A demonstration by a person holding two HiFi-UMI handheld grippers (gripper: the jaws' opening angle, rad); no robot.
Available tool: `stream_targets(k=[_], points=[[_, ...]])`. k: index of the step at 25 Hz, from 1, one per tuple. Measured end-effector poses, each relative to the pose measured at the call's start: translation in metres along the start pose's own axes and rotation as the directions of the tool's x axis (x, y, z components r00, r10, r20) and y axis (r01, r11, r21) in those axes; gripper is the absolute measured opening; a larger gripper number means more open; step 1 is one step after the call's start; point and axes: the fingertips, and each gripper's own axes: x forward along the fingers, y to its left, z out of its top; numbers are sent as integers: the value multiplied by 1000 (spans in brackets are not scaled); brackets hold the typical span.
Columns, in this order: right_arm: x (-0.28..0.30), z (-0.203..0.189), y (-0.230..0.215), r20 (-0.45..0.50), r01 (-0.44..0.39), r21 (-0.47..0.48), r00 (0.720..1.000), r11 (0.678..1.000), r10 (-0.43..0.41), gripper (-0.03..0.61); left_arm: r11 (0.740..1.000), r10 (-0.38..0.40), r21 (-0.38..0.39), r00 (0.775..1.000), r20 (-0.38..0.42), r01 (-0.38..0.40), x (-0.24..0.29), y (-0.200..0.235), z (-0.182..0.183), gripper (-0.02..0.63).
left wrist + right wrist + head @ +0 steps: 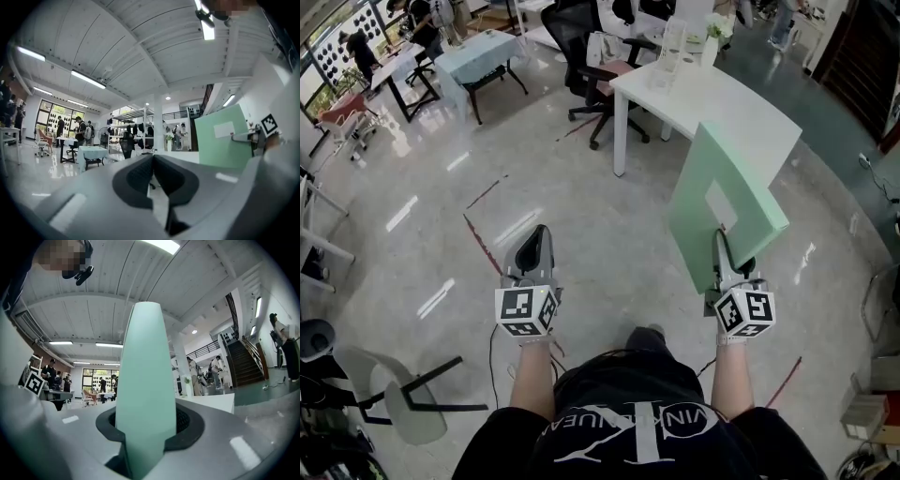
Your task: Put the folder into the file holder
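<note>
A mint-green folder [724, 202] with a white label stands on edge, tilted, above the floor. My right gripper [723, 246] is shut on its lower edge; in the right gripper view the folder [144, 380] rises straight up between the two jaws. My left gripper [538, 234] is held level at the left with its jaws together and nothing in them [153, 160]. The left gripper view shows the folder [222, 138] off to the right. A clear upright file holder [668, 52] stands on the white table [741, 108], well beyond both grippers.
A black office chair [595, 56] sits at the table's left. A small plant in a vase [713, 33] stands on the table's far side. More tables and people are at the far left. A grey chair [389, 398] lies near my left side.
</note>
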Motion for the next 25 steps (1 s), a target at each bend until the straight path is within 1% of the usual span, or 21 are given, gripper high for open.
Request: stream_targets(k=[5, 10, 15, 21, 25], points=[[2, -1, 0, -4, 11, 2, 1000, 1000, -11, 169, 1000, -1, -9, 1000, 0, 1, 2, 3, 0, 0], [1, -4, -3, 15, 11, 25, 1000, 1000, -12, 170, 1000, -14, -12, 1000, -6, 14, 7, 2, -6, 0], [20, 3, -7, 21, 15, 43, 1000, 999, -16, 173, 1000, -13, -14, 1000, -4, 13, 21, 10, 2, 0], [56, -8, -5, 19, 22, 66, 1000, 998, -23, 174, 999, -30, -23, 999, -16, 30, 52, 27, -6, 0], [85, -12, -9, 15, 47, 77, 999, 996, -49, 174, 998, -59, -22, 998, -22, 59, 89, 38, -6, 0]])
